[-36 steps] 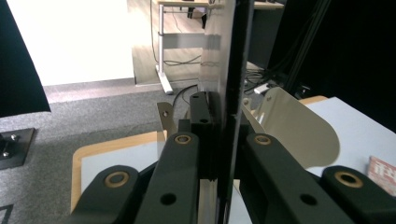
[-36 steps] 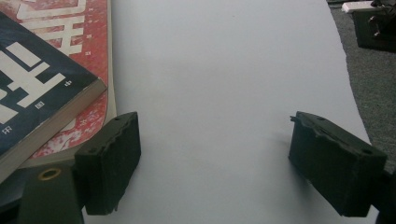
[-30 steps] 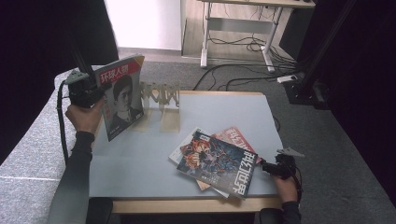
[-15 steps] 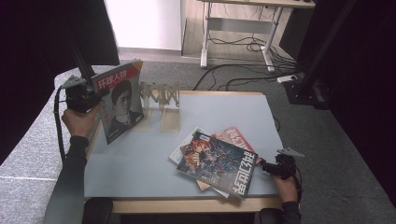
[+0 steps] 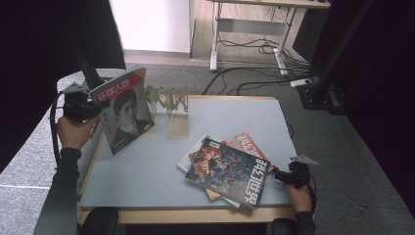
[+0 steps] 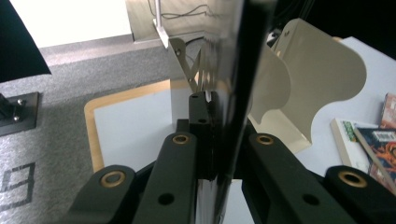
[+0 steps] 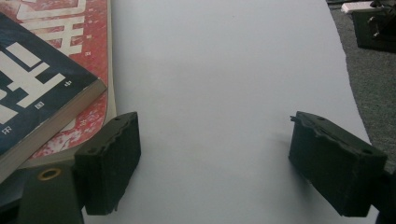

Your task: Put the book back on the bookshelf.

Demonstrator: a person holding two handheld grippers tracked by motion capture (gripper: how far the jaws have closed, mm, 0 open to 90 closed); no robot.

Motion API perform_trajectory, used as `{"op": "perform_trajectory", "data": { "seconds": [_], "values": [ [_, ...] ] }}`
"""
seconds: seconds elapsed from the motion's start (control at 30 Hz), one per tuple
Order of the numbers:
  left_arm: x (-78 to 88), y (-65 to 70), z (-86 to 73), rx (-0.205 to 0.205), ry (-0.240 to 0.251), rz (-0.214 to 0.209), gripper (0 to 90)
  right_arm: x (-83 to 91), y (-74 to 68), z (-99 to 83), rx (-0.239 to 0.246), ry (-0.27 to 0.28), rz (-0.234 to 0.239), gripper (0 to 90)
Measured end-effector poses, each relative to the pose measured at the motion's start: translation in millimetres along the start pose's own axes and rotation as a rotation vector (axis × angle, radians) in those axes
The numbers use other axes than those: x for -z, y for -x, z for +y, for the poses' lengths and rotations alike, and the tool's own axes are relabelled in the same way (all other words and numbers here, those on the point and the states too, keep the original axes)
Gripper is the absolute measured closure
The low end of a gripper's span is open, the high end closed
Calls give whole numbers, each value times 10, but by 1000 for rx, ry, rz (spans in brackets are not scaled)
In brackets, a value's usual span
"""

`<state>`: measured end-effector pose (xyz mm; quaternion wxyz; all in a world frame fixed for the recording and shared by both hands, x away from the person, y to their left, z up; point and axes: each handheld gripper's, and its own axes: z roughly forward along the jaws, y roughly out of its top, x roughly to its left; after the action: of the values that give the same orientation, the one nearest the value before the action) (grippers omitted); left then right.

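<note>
A magazine with a portrait cover (image 5: pixel 122 110) stands upright at the table's left edge, tilted a little. My left gripper (image 5: pixel 94 110) is shut on its left side; in the left gripper view the magazine's thin edge (image 6: pixel 233 93) runs up between the closed jaws of that gripper (image 6: pixel 219 135). Just behind it stands a beige book rack (image 5: pixel 169 105) (image 6: pixel 317 79). At the front right lies an overlapping stack of magazines (image 5: pixel 227 169), a dark blue one (image 7: pixel 32 88) over a red one (image 7: pixel 88 56). My right gripper (image 5: pixel 279 175) (image 7: pixel 215 163) rests open beside the stack, nothing between its jaws.
The grey table top (image 5: pixel 147 171) has a wooden rim. Behind the table a desk frame (image 5: pixel 244 29) stands on the carpet with cables (image 5: pixel 244 81) trailing across the floor. A black stand (image 5: pixel 323 88) rises at the right, dark curtains on both sides.
The left hand has shifted the upright magazine slightly left and down. The right gripper has stayed where it was.
</note>
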<state>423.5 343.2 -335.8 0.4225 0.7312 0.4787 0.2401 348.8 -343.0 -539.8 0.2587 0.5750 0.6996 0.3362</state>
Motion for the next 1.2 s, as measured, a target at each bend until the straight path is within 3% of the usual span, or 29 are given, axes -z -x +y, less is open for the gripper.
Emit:
{"op": "perform_trajectory", "data": {
  "seconds": [0.33,0.43,0.77,1.0,1.2],
  "values": [
    [-2,-34,-6,18,-59,0,818,0,-1,-2,-1,1,0,157],
    [-4,-29,7,26,-61,6,844,0,-1,-2,-1,1,0,157],
    [-43,-4,37,67,37,58,871,0,0,-2,-1,2,0,157],
    [-119,16,118,110,92,57,871,1,1,-3,-1,2,1,157],
    [-170,37,159,114,133,86,871,0,2,-2,-1,3,1,157]
  ]
}}
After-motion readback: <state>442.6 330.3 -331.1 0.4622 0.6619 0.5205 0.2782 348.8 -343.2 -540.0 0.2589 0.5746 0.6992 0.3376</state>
